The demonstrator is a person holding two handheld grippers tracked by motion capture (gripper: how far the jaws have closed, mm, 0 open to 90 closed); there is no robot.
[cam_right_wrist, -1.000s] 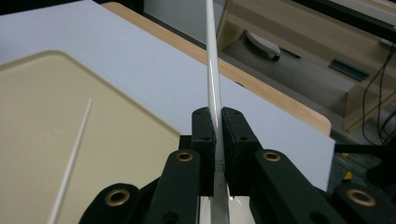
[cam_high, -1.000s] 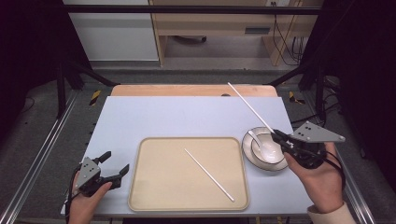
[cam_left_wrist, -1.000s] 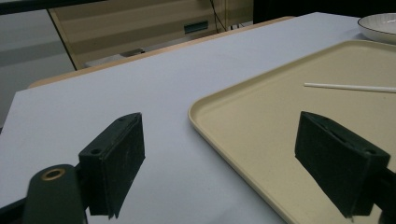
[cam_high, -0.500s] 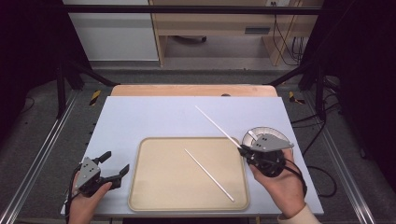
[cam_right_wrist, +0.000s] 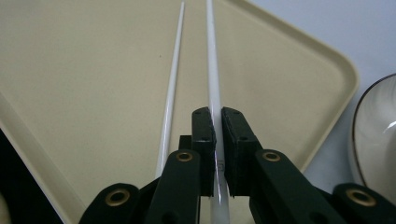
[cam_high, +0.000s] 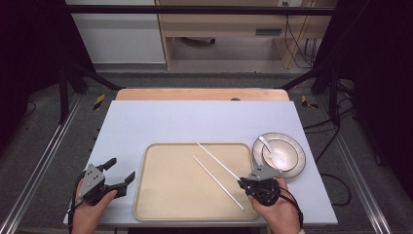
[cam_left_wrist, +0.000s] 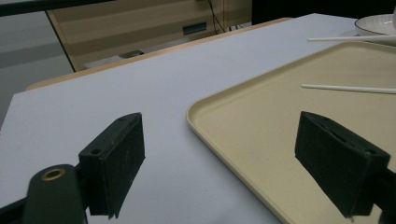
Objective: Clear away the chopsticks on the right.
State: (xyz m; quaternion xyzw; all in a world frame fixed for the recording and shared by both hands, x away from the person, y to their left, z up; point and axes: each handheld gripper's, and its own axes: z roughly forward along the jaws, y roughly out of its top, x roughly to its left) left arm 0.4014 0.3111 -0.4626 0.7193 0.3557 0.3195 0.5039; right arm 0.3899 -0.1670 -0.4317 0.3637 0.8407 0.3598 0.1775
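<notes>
High view first: at the left we see the left gripper (cam_high: 118,174) over the table (cam_high: 195,122), jaws spread wide and empty, just beside the tray (cam_high: 165,195). On the tray lies one chopstick (cam_high: 217,183). Right of it, the right gripper (cam_high: 242,181) has its jaws pressed together on a second chopstick (cam_high: 216,161), which runs up and left over the tray alongside the first. Just beyond that gripper sits the bowl (cam_high: 292,156) with a spoon (cam_high: 270,150) in it.

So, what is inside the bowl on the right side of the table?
A white spoon lies inside the bowl, its handle reaching toward the far-left rim. No food shows there. What lies under the spoon's scoop is hidden.
</notes>
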